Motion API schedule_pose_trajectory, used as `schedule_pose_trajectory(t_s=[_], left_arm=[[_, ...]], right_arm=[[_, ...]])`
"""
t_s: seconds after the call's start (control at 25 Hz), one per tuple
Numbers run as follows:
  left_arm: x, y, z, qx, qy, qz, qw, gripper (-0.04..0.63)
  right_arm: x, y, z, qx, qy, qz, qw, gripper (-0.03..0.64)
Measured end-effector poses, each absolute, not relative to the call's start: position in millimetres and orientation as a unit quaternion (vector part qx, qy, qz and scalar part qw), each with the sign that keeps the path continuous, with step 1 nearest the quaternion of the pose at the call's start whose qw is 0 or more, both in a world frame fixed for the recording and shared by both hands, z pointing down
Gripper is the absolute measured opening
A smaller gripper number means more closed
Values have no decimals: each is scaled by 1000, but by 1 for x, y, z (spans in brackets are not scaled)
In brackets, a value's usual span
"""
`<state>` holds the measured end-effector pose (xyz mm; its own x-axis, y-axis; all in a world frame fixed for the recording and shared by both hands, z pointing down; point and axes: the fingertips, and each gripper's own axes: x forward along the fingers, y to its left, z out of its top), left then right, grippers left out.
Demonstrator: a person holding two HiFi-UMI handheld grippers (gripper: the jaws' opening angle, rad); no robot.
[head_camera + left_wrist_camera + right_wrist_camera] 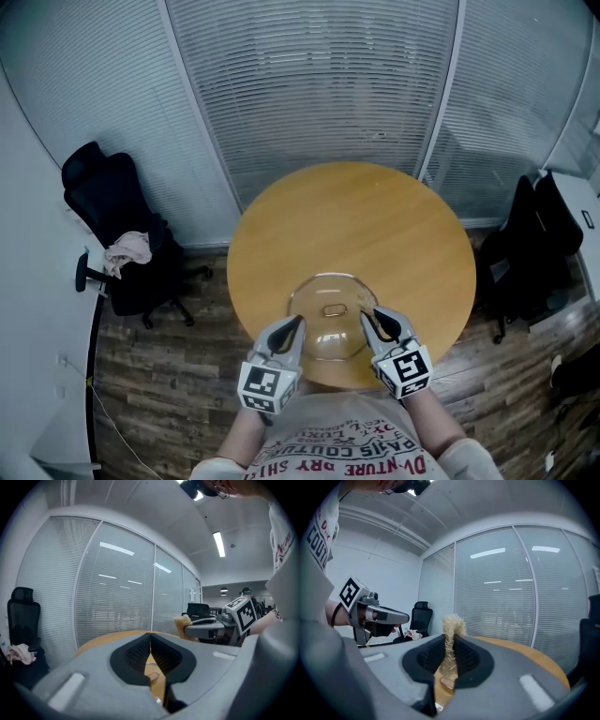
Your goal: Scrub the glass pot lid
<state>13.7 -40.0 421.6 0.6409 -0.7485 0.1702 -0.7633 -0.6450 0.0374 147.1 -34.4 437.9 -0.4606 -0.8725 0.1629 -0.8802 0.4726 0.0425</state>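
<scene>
While the left gripper (pixel 296 323) sits closed and empty, the right gripper (pixel 367 317) clamps a scrubber (pixel 451 629).

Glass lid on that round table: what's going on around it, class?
A person holds a gripper in each hand by the glass lid, which lies on the round wooden table. The right gripper is shut on a tan fibrous scrubber. The left gripper is shut and empty, at the lid's near rim.

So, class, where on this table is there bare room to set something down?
Bare: the table's far half beyond the lid, plus both side flanks. Crowded: the near edge, where the left gripper and the right gripper, clamping a scrubber, flank the lid.
</scene>
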Motion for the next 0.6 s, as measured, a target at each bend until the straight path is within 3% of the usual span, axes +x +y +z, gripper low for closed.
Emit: schedule_pose_trajectory(t_s=[0.6], left_arm=[[9,-40,432,902,-420,80,58,9]], right_arm=[[154,-31,450,527,-844,46,87,49]])
